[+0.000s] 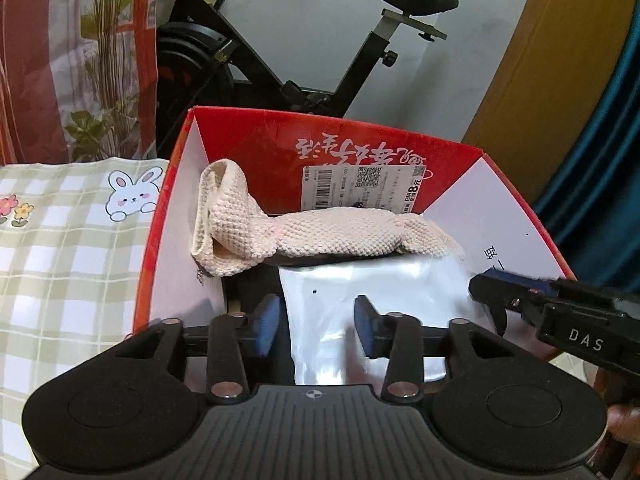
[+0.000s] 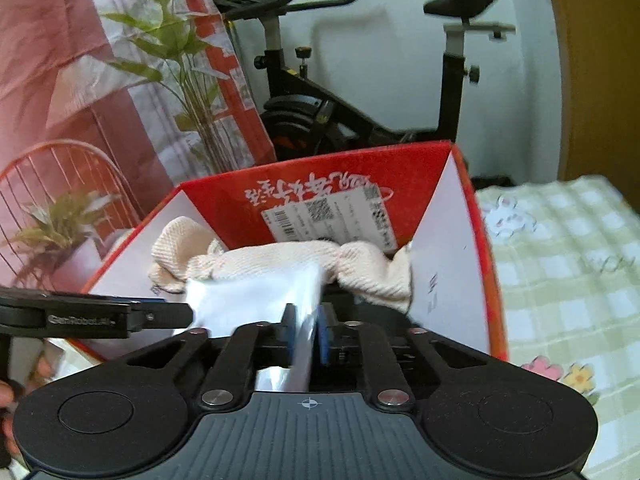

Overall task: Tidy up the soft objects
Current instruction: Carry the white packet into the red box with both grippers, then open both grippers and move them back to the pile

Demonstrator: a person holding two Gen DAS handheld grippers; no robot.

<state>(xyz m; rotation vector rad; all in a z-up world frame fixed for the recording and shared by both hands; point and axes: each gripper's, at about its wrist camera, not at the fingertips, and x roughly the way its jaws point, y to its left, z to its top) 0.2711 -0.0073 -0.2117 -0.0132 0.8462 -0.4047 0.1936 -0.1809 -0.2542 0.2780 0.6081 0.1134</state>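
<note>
A red cardboard box [image 1: 360, 148] with white inner flaps stands open in front of me; it also shows in the right wrist view [image 2: 320, 176]. A cream knitted cloth [image 1: 320, 236] lies across the box's inside and shows in the right wrist view [image 2: 360, 268] too. A shiny silver-white plastic pouch [image 1: 360, 300] hangs over the box's near side. My right gripper [image 2: 306, 334] is shut on the pouch [image 2: 256, 292] at its edge. My left gripper [image 1: 316, 326] is open, its blue pads on either side of the pouch without touching it. The right gripper [image 1: 500, 300] enters the left wrist view from the right.
A green-and-white checked cloth with a bunny print [image 1: 60, 260] covers the surface beside the box; it shows in the right wrist view [image 2: 560, 280]. A black exercise bike [image 1: 320, 60] stands behind the box. A curtain with a plant print [image 1: 80, 60] hangs at the left.
</note>
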